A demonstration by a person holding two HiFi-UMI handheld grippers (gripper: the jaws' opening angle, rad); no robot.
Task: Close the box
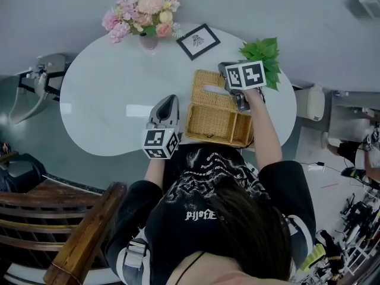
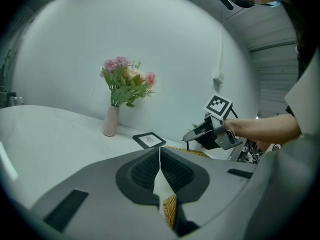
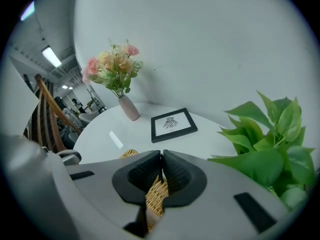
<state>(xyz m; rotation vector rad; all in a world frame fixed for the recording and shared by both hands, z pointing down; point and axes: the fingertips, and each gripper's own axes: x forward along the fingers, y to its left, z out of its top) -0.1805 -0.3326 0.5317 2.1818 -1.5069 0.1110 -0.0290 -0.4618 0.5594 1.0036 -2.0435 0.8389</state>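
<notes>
**Near edge.** The person's torso is close against the rim of the tabletop [image 1: 107,100]. The wicker box [image 1: 215,124] stands hard by that near rim, right of centre. A wooden chair [image 1: 77,236] crowds the near left, off the tabletop.

**Left side.** The left tool [image 1: 168,100] sits just left of the box and apart from it, with its tip pointing far. Its pads are clenched together with nothing between them. Wide bare surface opens to its left and ahead of it.

**Box and right side.**
- The right tool [image 3: 161,153] is over the box's far right corner. It is clenched on a thin dark tab [image 3: 161,170] that stands up above the wickerwork.
- The box's slotted top panel [image 1: 211,89] faces upward. Whether it is seated fully down cannot be determined.
- Only a narrow strip of tabletop lies between the box and the right rim.
- A green plant [image 1: 264,58] stands just beside the right tool on the far right, its leaves near that tool's marker cube.

**Far edge.** A framed picture [image 1: 198,40] lies flat beyond the box, well apart from it. A vase of pink flowers [image 1: 145,16] stands at the far rim, left of the picture.

**Surface and room.** The tabletop is white, glossy and oval, and reflects light. A plain pale wall lies behind it. A grey seat [image 1: 35,85] stands off the left end. Cables and gear [image 1: 356,218] litter the floor at the near right.
</notes>
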